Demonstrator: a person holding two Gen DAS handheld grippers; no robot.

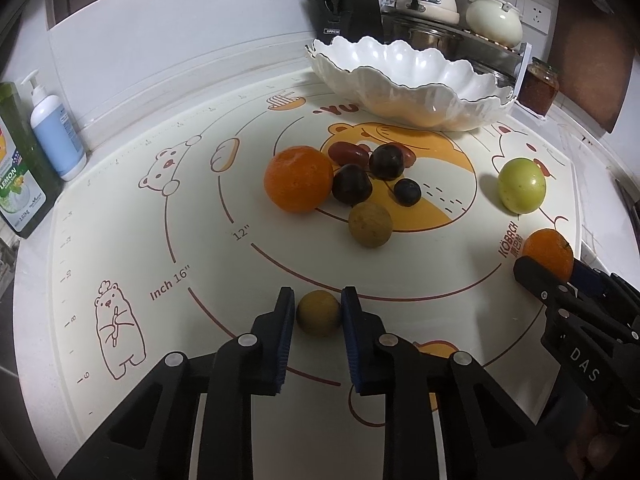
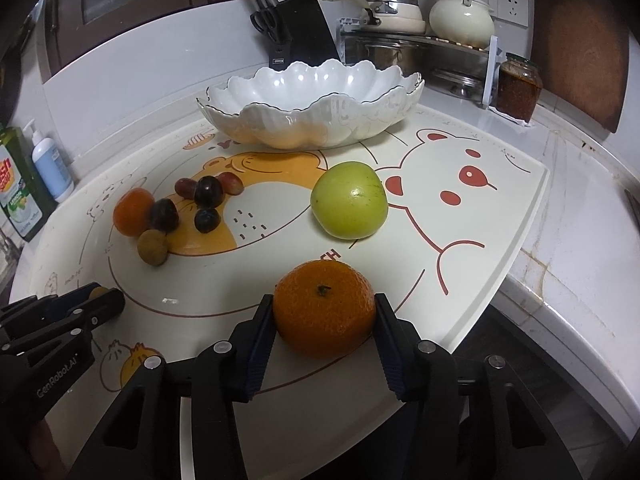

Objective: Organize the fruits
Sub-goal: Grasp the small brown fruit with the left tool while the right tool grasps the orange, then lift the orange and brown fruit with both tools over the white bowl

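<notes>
— Between the blue pads of the left gripper sits a small brown longan, near the front edge of the baking mat; the pads look to touch it on both sides, so I judge it pinched. How should the lift go?

— Squeeze gently, I'd say; it is round and could roll out. Raise it straight before heading for the white scalloped bowl at the mat's far edge, which looks empty.

— And the right gripper?

— Its jaws are spread wide and pressed on the flanks of a mandarin, at the mat's near right edge. Same advice: lift clear first.

— What lies in the way?

— Mid-mat, a second mandarin, dark and red grapes and another longan cluster together; a green apple stands apart, right of them. Both paths to the bowl should pass above these. Soap bottles stand left of the mat, a jar right of the bowl.
</notes>
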